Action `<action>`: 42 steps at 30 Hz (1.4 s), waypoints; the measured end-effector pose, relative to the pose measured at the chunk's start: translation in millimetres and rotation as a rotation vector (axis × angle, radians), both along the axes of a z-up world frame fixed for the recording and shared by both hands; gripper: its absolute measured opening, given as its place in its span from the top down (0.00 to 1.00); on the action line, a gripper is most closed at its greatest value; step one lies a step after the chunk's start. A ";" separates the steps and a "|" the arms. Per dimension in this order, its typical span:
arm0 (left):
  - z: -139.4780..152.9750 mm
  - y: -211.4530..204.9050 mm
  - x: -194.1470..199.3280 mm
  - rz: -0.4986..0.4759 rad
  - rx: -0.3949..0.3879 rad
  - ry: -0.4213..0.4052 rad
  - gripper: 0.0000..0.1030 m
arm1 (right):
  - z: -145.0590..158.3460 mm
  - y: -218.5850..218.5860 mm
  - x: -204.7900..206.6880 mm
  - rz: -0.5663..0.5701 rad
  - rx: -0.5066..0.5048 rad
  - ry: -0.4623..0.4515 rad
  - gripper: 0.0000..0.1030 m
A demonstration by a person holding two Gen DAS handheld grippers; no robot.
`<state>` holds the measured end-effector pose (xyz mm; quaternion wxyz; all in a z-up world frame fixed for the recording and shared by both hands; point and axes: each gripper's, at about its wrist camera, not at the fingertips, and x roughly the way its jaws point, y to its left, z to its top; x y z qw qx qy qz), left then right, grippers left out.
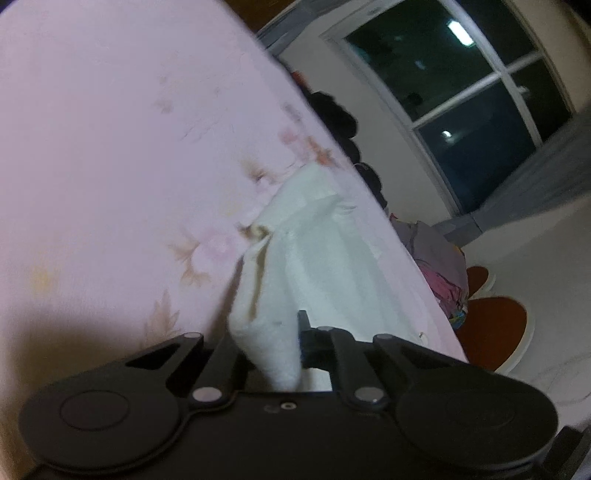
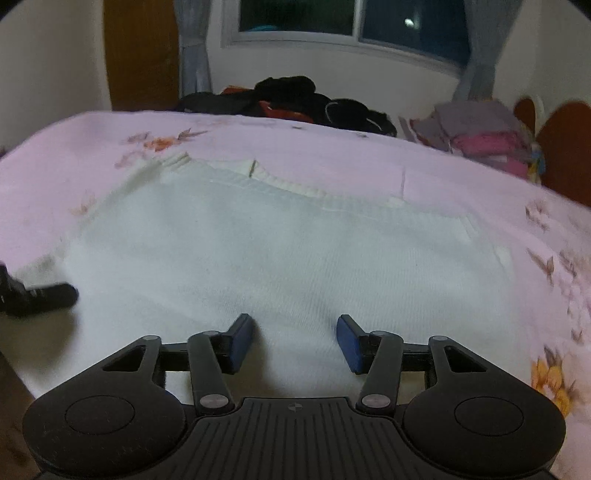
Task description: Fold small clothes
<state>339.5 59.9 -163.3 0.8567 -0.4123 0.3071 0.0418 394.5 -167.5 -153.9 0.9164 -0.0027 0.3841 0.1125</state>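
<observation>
You are working over a bed (image 2: 332, 147) covered in a pink flowered sheet, and it is filling most of both views. A white knitted sweater (image 2: 280, 251) is lying spread flat across the near middle of that bed, its ribbed neckline pointing toward the far side. Beyond the far edge, a heap of dark clothes (image 2: 295, 99) is sitting under the window (image 2: 369, 26), and a stack of folded grey and pink clothes (image 2: 484, 136) is resting at the far right.

Your right gripper (image 2: 295, 341) is hovering just above the near part of the sweater, its blue-padded fingers (image 2: 242, 343) standing about half apart with nothing pinched between them. Your left gripper (image 1: 284, 354) is showing at the left edge of the right view, at the sweater's left side. Its fingers (image 1: 303, 328) are closed tight on a bunched fold of the white knit, which is rising from the sheet into the grip.
</observation>
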 end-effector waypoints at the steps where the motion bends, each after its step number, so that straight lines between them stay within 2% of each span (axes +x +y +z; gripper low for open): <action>1: 6.0 -4.0 0.0 -0.008 0.031 -0.012 0.93 | -5.7 -0.1 -1.2 0.001 -0.007 0.000 0.51; 3: 19.5 -12.3 -1.2 -0.035 0.090 -0.045 0.93 | -6.1 5.7 -4.0 0.030 -0.052 -0.016 0.51; 6: 46.6 -36.5 3.6 -0.111 0.223 -0.103 0.93 | 5.2 -9.0 -1.9 -0.019 0.051 -0.009 0.51; 8: 63.0 -57.1 3.5 -0.176 0.310 -0.150 0.93 | 12.1 -19.6 -7.4 -0.044 0.082 -0.034 0.51; 10: 77.8 -81.2 6.6 -0.262 0.387 -0.196 0.93 | 18.8 -33.2 -14.2 -0.067 0.120 -0.045 0.51; 14: 89.6 -138.1 16.7 -0.456 0.480 -0.245 0.94 | 30.7 -75.2 -30.9 -0.162 0.185 -0.060 0.51; 18: 78.2 -201.9 22.5 -0.677 0.564 -0.240 0.93 | 37.6 -121.4 -49.5 -0.260 0.192 -0.067 0.51; 22: 51.7 -247.8 16.2 -0.811 0.650 -0.185 0.93 | 40.2 -160.6 -70.2 -0.343 0.209 -0.066 0.51; 24: 36.2 -259.6 11.9 -0.866 0.672 -0.144 0.88 | 41.6 -173.3 -78.8 -0.355 0.239 -0.059 0.51; 26: 29.3 -261.7 -5.2 -0.899 0.668 -0.150 0.78 | 43.0 -182.3 -86.0 -0.349 0.278 -0.053 0.51; 28: 30.3 -262.9 -16.2 -0.944 0.674 -0.158 0.74 | 45.7 -185.9 -88.7 -0.335 0.312 -0.048 0.51; 30: 34.6 -255.9 -23.5 -0.970 0.652 -0.169 0.70 | 47.6 -184.2 -86.8 -0.314 0.344 -0.038 0.51; 33: 42.8 -235.7 -28.6 -0.960 0.603 -0.161 0.65 | 46.2 -171.7 -77.8 -0.277 0.373 -0.027 0.51; 36: 56.0 -213.8 -32.5 -0.890 0.590 -0.171 0.60 | 38.0 -160.6 -62.8 -0.235 0.414 0.002 0.51; 40: 71.0 -181.0 -30.4 -0.777 0.590 -0.169 0.58 | 18.5 -151.9 -41.6 -0.231 0.456 0.059 0.51; 42: 75.5 -167.4 -25.6 -0.724 0.589 -0.170 0.54 | 12.7 -148.5 -35.0 -0.226 0.471 0.068 0.51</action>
